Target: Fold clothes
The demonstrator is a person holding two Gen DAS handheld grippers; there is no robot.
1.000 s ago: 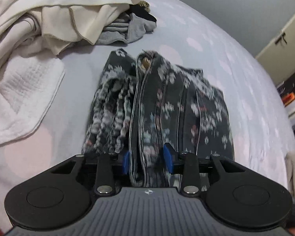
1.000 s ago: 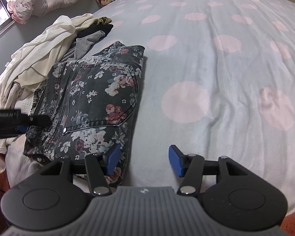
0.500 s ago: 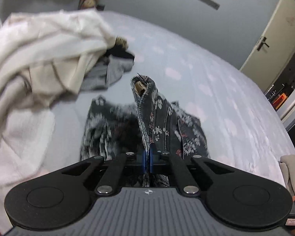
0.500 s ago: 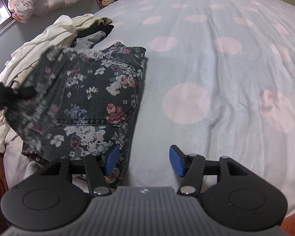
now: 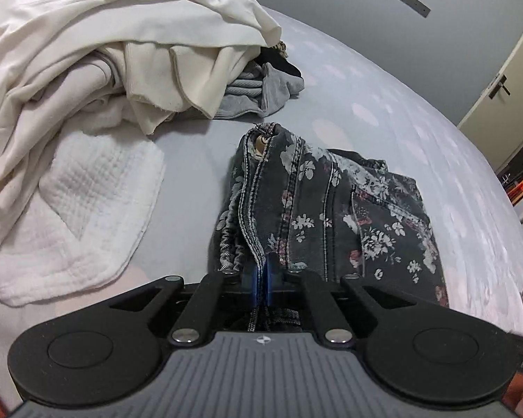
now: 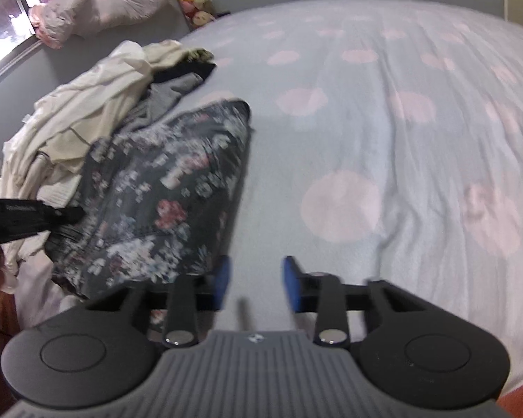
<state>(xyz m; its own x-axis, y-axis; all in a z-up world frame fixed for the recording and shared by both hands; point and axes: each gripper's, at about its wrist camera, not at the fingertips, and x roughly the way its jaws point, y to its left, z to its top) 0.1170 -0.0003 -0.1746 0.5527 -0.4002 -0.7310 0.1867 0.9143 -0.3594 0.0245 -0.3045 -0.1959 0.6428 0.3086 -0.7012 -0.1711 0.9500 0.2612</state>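
The jeans (image 5: 331,209) lie on the bed (image 6: 383,139) just off its near edge, long axis running away from the left gripper (image 5: 260,280) pinching their hem, while the right gripper (image 6: 256,284) gapes empty beside them.

Clothes pile (image 5: 122,69) crowds the left; bedspread (image 6: 383,139) right seems open.

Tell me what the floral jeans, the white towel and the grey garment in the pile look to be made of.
Floral jeans: looks like dark printed denim, matte, with pale topstitched seams and a metal button at the waistband.
White towel: probably cotton, soft, with a puckered waffle-like grid.
Grey garment: seemingly a jersey knit with a ribbed edge, matte.
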